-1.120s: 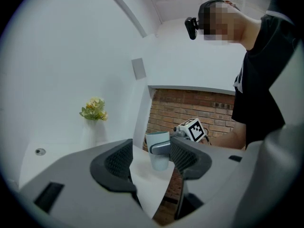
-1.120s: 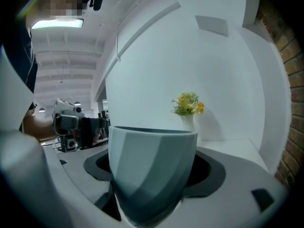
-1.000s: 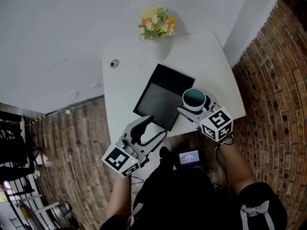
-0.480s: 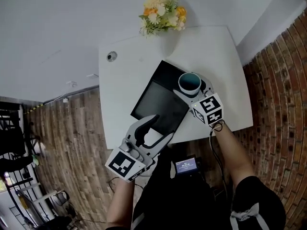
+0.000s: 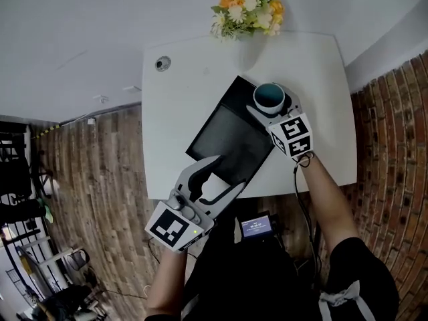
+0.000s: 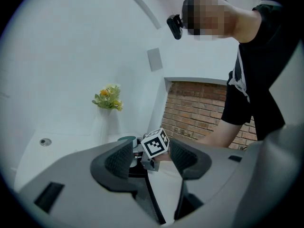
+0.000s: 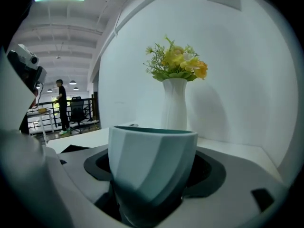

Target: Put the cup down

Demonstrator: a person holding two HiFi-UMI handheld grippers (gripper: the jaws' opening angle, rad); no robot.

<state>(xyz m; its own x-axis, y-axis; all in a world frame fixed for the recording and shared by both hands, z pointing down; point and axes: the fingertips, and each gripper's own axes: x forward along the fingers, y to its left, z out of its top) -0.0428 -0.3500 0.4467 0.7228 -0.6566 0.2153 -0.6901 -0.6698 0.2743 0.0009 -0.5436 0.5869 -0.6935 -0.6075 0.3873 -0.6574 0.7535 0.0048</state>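
Note:
A pale faceted cup [image 5: 269,96] with a teal inside stands upright between the jaws of my right gripper [image 5: 270,104], which is shut on it. It is over the far right corner of the black mat [image 5: 227,139]; whether it touches the mat I cannot tell. In the right gripper view the cup [image 7: 152,158] fills the gap between the pads. My left gripper [image 5: 208,186] is open and holds nothing, at the near edge of the white table [image 5: 180,112]. In the left gripper view its jaws [image 6: 151,158] stand apart, and the cup [image 6: 127,139] shows beyond them.
A white vase of yellow and orange flowers [image 5: 247,5] stands at the table's far edge, just beyond the cup, and close ahead in the right gripper view [image 7: 176,108]. A round grommet [image 5: 162,63] sits at the far left corner. A brick wall [image 5: 394,146] runs along the right.
My right gripper has carried the cup away from me, from the mat's near right side to its far corner, closer to the flowers. The left gripper has stayed at the near edge.

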